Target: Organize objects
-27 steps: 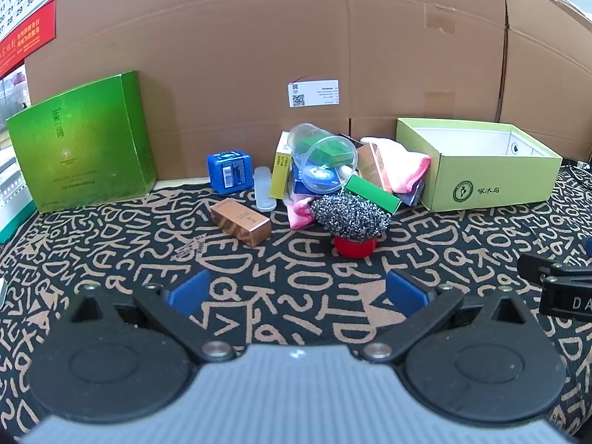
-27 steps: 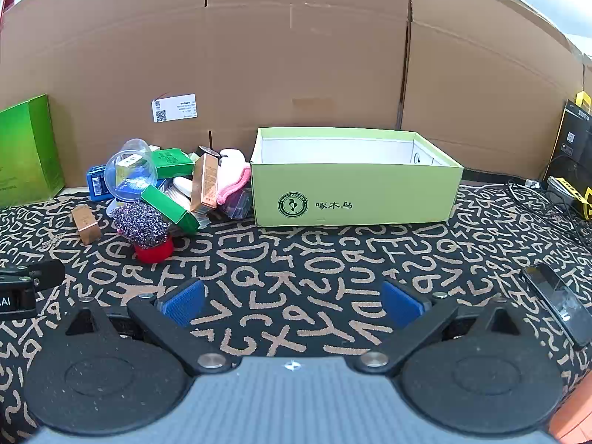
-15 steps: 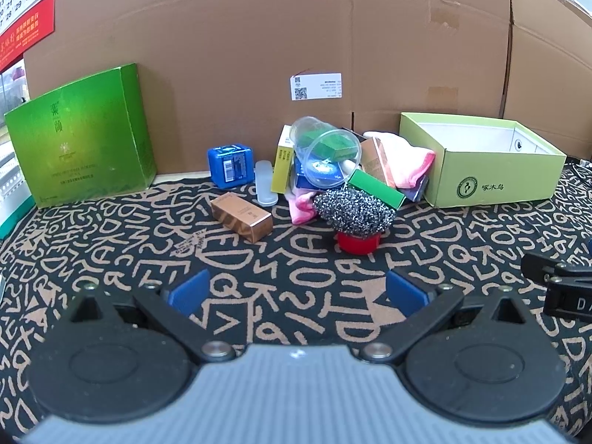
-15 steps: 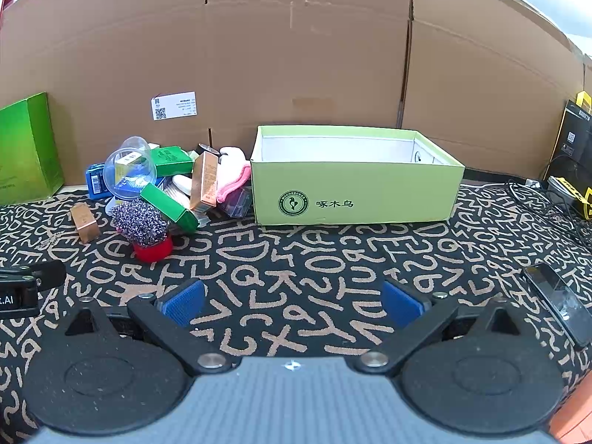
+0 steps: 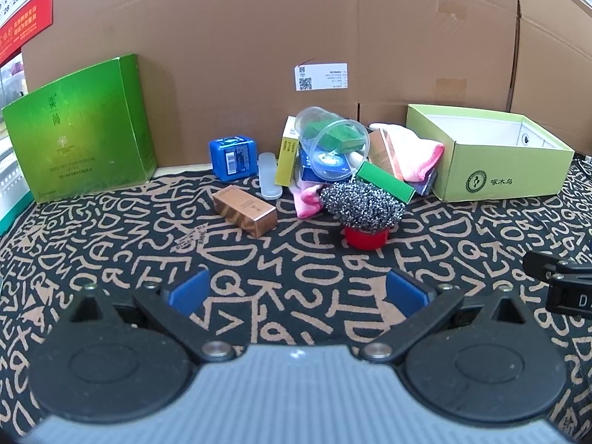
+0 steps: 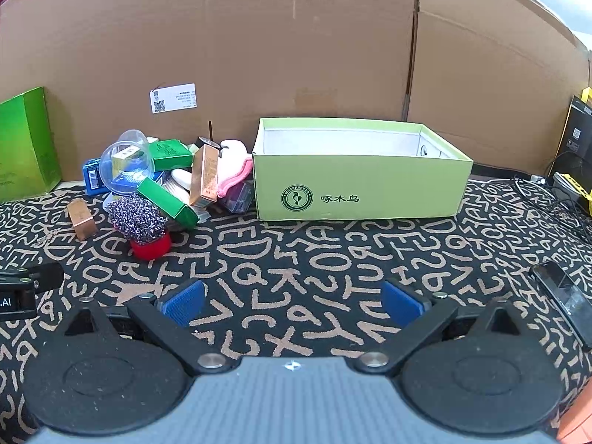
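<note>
Left gripper [image 5: 296, 292] edged nearer the clutter pile [image 5: 344, 170], fingers spread, empty; right gripper [image 6: 292, 301] likewise spread; shoebox [image 6: 362, 185] unfilled, sorting unstarted

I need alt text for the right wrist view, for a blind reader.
An open right gripper hovers over a black letter-patterned cloth, facing an open light green box. A pile of small items lies left of the box, before a cardboard wall.
</note>
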Available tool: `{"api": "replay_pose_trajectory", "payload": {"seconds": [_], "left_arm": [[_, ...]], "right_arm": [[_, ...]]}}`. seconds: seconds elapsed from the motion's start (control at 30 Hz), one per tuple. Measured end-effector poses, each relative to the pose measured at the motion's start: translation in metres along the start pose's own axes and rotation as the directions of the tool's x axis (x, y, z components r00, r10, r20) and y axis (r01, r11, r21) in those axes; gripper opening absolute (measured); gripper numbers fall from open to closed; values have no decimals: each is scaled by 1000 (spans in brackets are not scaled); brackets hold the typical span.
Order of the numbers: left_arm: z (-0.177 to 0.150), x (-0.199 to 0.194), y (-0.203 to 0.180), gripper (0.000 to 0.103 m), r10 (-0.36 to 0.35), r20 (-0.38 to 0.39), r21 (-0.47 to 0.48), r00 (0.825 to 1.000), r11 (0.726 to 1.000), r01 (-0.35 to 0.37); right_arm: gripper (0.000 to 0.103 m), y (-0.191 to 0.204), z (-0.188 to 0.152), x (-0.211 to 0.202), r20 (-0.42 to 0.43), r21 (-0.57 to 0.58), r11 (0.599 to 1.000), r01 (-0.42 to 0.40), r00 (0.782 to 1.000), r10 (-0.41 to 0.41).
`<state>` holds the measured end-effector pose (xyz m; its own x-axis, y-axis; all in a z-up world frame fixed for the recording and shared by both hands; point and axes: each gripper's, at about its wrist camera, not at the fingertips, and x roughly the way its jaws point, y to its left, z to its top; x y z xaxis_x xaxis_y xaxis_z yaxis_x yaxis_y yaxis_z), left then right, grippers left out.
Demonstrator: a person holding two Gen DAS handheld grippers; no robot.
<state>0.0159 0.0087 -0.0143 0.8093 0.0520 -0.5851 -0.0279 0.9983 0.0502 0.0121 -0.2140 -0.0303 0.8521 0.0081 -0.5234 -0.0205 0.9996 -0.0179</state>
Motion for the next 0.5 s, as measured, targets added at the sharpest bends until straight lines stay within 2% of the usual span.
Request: {"api": "replay_pose_trajectory", "payload": {"seconds": [0.5], "left_arm": [[5,28,9,103,-1,-51,-19,999,1000,0]], "right_arm": [[103,7,6,30,-42,-5,1000,-26,999,26]]}}
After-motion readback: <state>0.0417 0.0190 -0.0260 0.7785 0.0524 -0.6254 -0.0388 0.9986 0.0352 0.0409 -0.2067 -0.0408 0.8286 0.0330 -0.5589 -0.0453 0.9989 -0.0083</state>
